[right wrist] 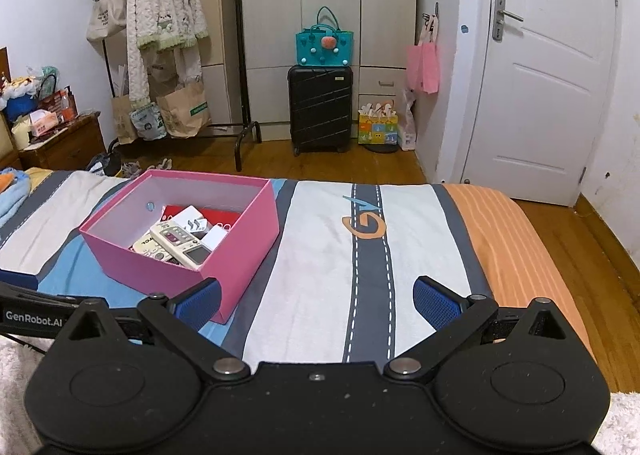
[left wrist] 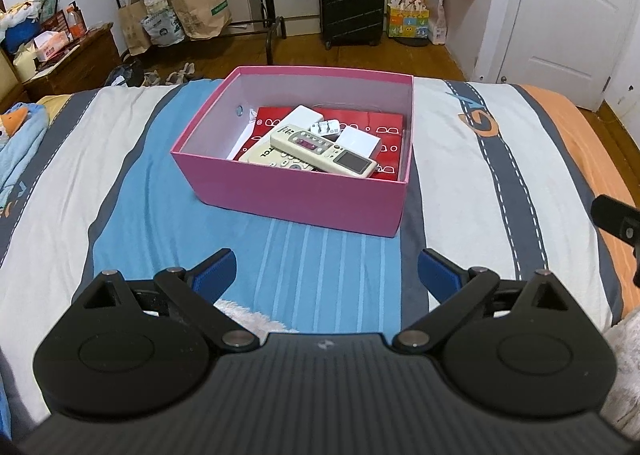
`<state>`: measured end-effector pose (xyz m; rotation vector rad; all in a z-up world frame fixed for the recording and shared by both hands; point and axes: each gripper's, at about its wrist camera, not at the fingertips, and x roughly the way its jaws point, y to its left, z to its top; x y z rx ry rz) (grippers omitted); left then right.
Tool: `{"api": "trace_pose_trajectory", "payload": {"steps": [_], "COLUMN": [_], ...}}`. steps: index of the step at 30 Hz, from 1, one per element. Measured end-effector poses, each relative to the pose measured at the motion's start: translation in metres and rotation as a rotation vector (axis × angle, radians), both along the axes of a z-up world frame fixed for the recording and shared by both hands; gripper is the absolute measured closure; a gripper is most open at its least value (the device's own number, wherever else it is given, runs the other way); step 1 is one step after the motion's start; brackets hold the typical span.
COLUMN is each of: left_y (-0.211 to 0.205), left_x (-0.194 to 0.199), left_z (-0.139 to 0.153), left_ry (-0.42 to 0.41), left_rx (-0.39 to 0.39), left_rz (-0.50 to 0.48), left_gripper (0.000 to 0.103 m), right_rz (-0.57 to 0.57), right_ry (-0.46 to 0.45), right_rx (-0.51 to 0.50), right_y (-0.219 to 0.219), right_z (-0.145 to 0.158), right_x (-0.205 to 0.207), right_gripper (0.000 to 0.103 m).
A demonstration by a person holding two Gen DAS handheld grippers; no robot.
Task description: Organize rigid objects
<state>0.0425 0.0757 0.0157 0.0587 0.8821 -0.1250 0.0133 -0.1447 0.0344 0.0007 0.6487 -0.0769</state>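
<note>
On my far left the bed (left wrist: 120, 159) runs off toward a wooden nightstand (left wrist: 76, 59), with a rumpled blue cloth (left wrist: 20, 143) at that edge. My left tool (left wrist: 326, 275) hangs over the blue stripe with both blue pads spread wide and nothing between them; bare bedcover lies between it and the pink box (left wrist: 296, 195) straight ahead. The box sits open-topped on the bed, its near wall facing me, well clear of the foot edge. Inside it I see two cream remotes (left wrist: 324, 149) stacked crosswise, white plug adapters (left wrist: 326, 127) behind them, and red printed paper (left wrist: 384, 127) underneath. To the box's right the cover is open: white and grey stripes, then an orange band (right wrist: 516, 247) falling to the wooden floor (right wrist: 580, 247). My right tool (right wrist: 316, 303) hovers there, jaws wide apart and empty, its left pad just before the box's near corner in the right wrist view
</note>
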Motion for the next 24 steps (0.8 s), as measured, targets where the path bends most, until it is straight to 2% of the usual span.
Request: {"api": "trace_pose_trajectory", "payload": {"steps": [12,16,24], "left_y": [0.0075,0.0063,0.0011], "left_x": [-0.002,0.0008,0.0003], "left_z": [-0.0021,-0.005,-0.0034], "left_ry": [0.021,0.046,0.03], "left_rx": [-0.007,0.006,0.049], "left_rz": [0.018,0.02,0.021], "left_gripper": [0.004,0.004,0.004], "right_rz": [-0.014,-0.031,-0.047], "right_ry": [-0.001,-0.008,-0.009], "right_rx": [-0.013,0.008,0.026], "right_y": [0.0029,0.0023,0.0001], "right_z": [0.0001,0.0003,0.0029], "right_x": [-0.0034,-0.0052,-0.0067], "right_gripper": [0.0,0.0,0.0]}}
